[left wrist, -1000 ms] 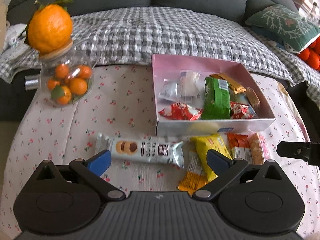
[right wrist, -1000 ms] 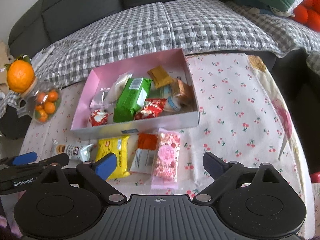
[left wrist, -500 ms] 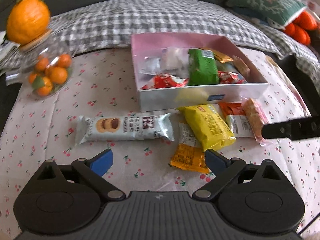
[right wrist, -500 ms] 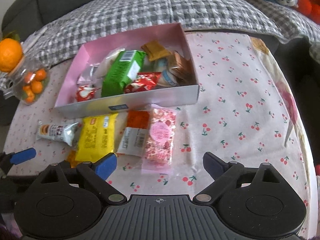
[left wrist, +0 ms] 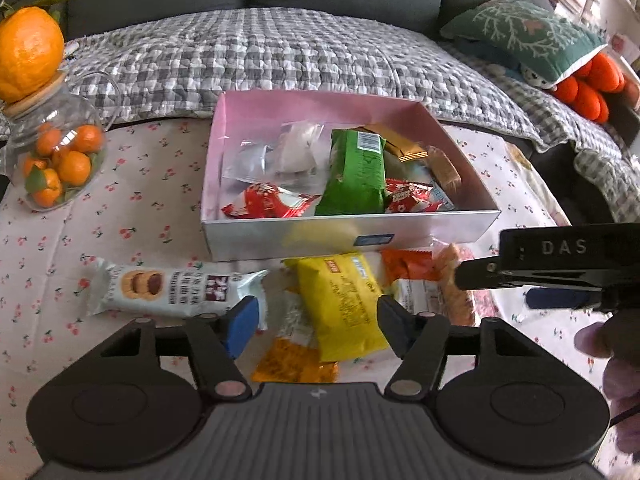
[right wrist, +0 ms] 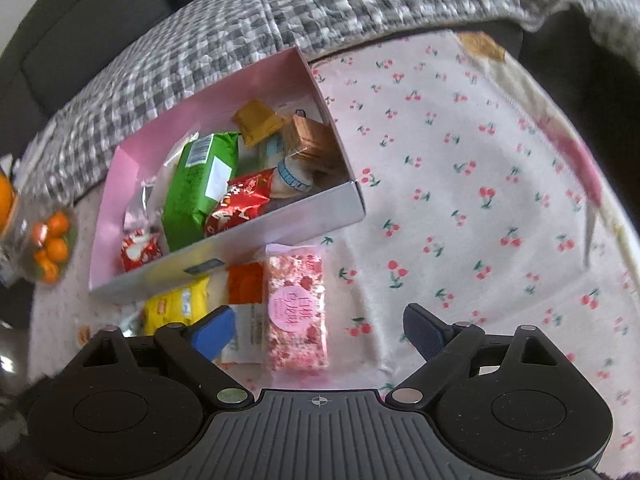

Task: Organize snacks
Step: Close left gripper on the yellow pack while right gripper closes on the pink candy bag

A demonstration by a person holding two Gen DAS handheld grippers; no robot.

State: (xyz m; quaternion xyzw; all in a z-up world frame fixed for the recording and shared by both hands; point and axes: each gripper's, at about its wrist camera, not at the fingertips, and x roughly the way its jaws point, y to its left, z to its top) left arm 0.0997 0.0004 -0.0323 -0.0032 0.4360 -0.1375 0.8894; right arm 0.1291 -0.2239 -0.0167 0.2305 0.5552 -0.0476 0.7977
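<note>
I count five packets ahead of my two tools: left tool (left wrist: 312, 320) closing, empty, astride the yellow packet (left wrist: 340, 304); right tool (right wrist: 316, 330) wide, empty.

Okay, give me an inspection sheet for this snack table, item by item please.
Surface: cherry-print tablecloth.
Job's things: pink box part filled with packets; yellow packet, biscuit packet and pink packet lie outside, in front of it.
Clutter: jar of oranges.
Grippers: left gripper jaws just been closing, astride the yellow packet, not pressing; right gripper open over the pink packet.
Cables: nothing seen.
Surroundings: sofa with checked blanket.
</note>
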